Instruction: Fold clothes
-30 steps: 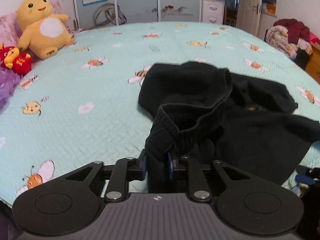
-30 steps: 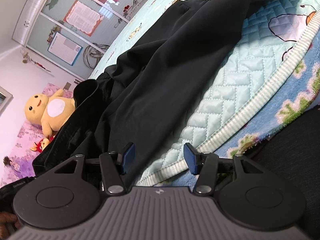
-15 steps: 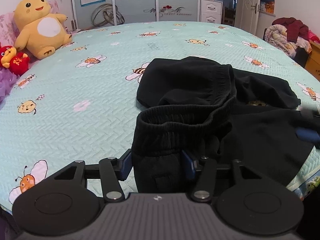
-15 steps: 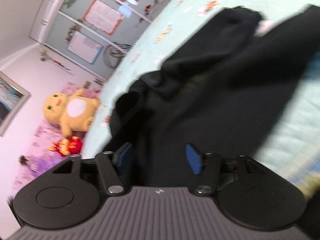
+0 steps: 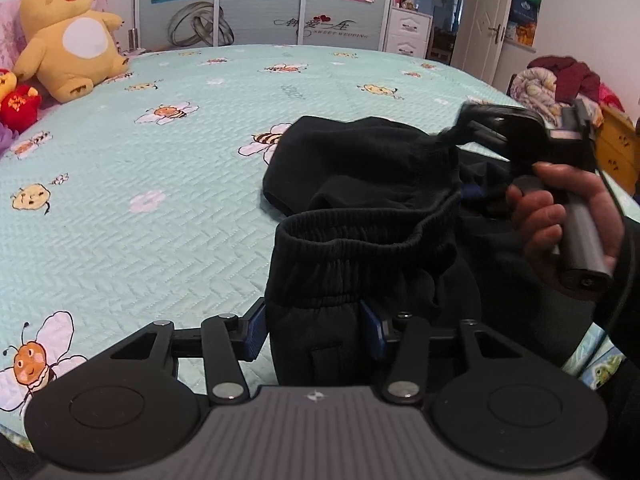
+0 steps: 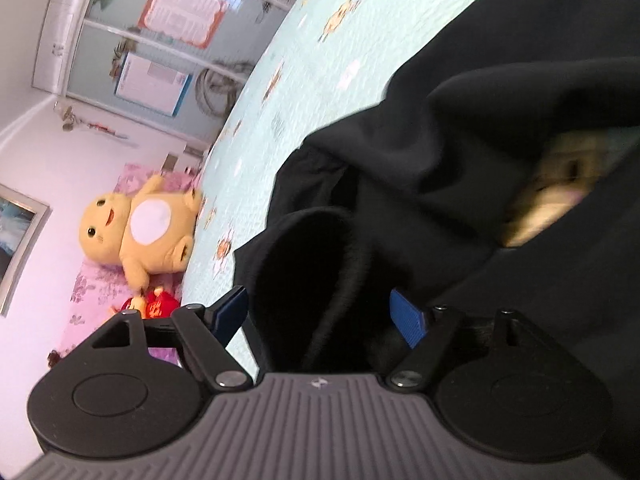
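Black trousers with a ribbed elastic waistband lie bunched on the near right of the bed. My left gripper is open, its blue pads either side of the waistband cloth. My right gripper is open too, with a dark fold of the same trousers between its fingers. In the left wrist view the right gripper's body is held by a hand at the right side of the waistband; its fingertips are hidden by cloth there.
The bed has a light green quilted cover with bee prints. A yellow plush toy and a red one sit at the far left. A pile of clothes lies off the bed at right.
The left gripper opened from a tight grip on the waistband. The right gripper swung from the bed's edge across to the waistband's right side, staying open.
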